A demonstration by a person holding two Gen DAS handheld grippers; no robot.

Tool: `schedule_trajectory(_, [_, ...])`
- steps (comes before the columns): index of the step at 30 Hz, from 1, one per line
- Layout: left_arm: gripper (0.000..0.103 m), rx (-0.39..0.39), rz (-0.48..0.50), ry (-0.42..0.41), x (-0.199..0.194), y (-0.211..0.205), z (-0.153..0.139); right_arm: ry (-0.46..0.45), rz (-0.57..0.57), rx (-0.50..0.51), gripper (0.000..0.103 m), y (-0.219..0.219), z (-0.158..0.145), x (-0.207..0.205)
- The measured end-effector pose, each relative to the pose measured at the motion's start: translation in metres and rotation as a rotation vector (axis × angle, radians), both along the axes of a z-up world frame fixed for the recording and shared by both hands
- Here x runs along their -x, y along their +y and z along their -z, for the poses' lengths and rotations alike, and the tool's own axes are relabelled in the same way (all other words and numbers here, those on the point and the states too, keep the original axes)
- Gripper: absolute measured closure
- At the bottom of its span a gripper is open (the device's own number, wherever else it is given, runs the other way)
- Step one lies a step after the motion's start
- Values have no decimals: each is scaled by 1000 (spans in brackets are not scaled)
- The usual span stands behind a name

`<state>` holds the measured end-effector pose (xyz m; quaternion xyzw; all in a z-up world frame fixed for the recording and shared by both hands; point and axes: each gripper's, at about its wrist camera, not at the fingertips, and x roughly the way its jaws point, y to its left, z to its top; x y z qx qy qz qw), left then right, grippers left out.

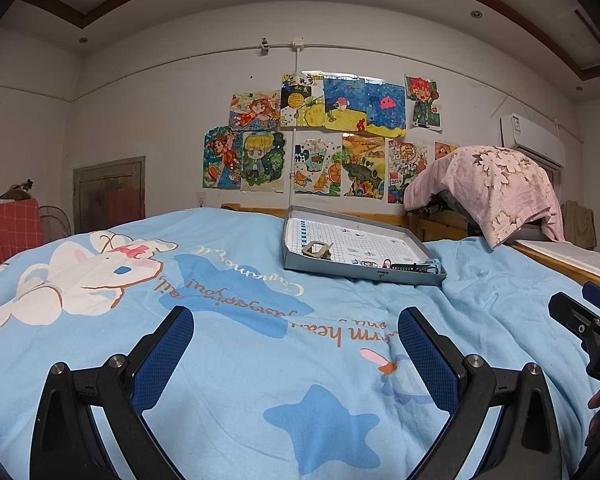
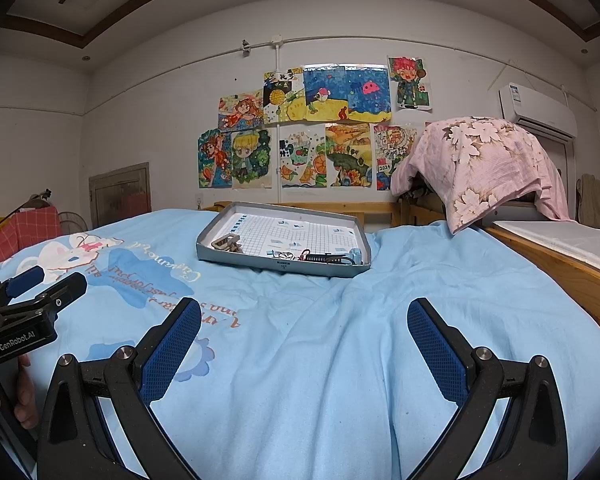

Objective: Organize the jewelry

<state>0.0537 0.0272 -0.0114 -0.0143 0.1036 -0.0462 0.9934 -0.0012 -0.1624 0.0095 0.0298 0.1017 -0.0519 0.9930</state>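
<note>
Grey cardboard tray point(image 2: 342, 270) lies on the blue quilt point(image 2: 380, 340), long side running left to right. Inside it, jewelry point(image 2: 328, 258) is strung along the near wall, and a metal buckle point(image 2: 225, 242) sits at the tray's left end. Left gripper point(image 1: 296, 334), marked "GenRobot.AI", and right gripper point(image 2: 304, 326) hover short of the tray, fingers apart, empty.

Light blue bed cover point(image 2: 380, 340) printed with white cartoon rabbit, darker blue stars, orange lettering. Grey tray point(image 2: 283, 266) lined with blue-on-white grid paper. Pink cloth point(image 2: 484, 164) patterned with pale flowers. Both tools black, with blue textured pads point(image 2: 172, 356).
</note>
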Motion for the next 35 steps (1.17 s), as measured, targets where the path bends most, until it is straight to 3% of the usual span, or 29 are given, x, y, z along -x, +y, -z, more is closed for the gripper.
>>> schedule_trajectory(7, [0, -25, -44, 19, -6, 3, 2, 19, 4, 1, 2, 1, 3, -3])
schedule_trajectory(35, [0, -29, -43, 19, -7, 5, 2, 42, -4, -2, 2, 3, 6, -6])
